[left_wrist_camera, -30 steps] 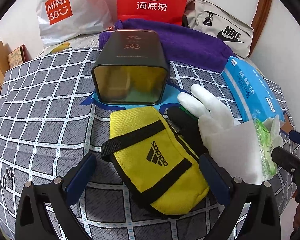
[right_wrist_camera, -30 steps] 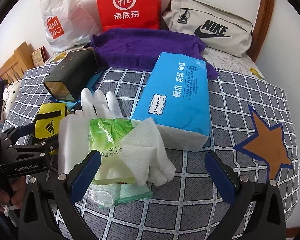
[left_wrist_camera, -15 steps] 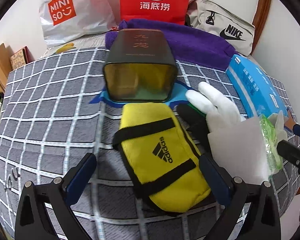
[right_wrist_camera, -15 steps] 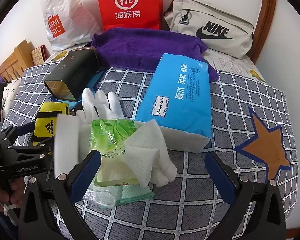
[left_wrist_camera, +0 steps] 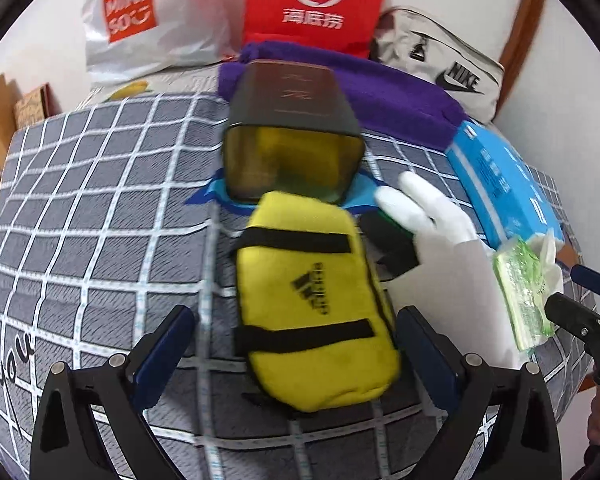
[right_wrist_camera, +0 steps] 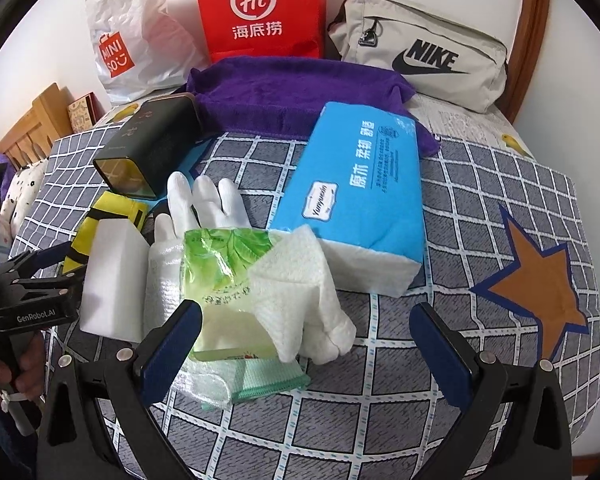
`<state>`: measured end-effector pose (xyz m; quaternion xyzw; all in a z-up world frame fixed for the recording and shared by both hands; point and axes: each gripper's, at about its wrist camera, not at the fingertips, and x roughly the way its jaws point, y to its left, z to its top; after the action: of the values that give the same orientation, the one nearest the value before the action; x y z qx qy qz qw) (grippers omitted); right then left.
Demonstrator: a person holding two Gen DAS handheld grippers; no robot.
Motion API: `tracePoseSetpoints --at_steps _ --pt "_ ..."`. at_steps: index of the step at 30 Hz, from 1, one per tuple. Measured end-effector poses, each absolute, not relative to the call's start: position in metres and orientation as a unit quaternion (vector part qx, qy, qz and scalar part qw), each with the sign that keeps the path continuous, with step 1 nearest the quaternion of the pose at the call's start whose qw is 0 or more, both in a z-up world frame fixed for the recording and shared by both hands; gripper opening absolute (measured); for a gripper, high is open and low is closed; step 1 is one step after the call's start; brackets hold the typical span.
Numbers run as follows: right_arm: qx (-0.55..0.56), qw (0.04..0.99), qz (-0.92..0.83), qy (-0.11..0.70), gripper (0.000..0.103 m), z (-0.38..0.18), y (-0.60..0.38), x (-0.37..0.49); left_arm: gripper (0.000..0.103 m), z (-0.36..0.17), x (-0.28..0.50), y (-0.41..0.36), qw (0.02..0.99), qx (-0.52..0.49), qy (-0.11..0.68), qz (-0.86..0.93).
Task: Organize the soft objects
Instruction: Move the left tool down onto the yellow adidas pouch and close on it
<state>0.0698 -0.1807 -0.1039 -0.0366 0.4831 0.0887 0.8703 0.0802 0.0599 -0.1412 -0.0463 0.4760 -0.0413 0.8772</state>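
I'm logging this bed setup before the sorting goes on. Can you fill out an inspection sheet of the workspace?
Surface: checked bedspread with a brown star patch.
Job's things: yellow pouch lying between the left gripper's fingers; white glove, green tissue pack, blue tissue pack, purple towel.
Clutter: dark tin on its side, open end toward the left camera; white foam block.
Grippers: left gripper open around the pouch; right gripper open, holding nothing.
Cables: nothing seen.
Surroundings: red bag, Miniso bag, Nike bag against the wall.
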Motion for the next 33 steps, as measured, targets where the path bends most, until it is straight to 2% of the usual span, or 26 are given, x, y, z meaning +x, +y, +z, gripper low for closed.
tracePoseSetpoints --at_steps 18,26,27,29,31,33 --pt "-0.015 0.869 0.106 0.484 0.103 -0.108 -0.185 0.065 0.103 -0.15 0.075 0.075 0.88 -0.033 0.474 -0.01" --pt "-0.014 0.868 0.104 0.485 0.103 -0.108 -0.187 0.064 0.103 -0.151 0.083 0.058 0.893 -0.016 0.446 -0.059" --pt "-0.013 0.869 0.103 0.484 0.103 -0.107 -0.188 0.064 0.1 -0.15 0.081 0.057 0.895 -0.019 0.441 -0.059" --pt "-0.012 0.87 0.1 0.483 0.103 -0.107 -0.19 0.063 0.088 -0.148 0.076 0.059 0.9 -0.022 0.431 -0.059" --pt "-0.012 0.869 0.095 0.485 0.103 -0.107 -0.193 0.063 0.058 -0.145 0.071 0.063 0.902 -0.027 0.426 -0.059" --pt "-0.009 0.869 0.093 0.486 0.103 -0.107 -0.196 0.062 0.039 -0.142 0.068 0.072 0.905 -0.031 0.422 -0.048"
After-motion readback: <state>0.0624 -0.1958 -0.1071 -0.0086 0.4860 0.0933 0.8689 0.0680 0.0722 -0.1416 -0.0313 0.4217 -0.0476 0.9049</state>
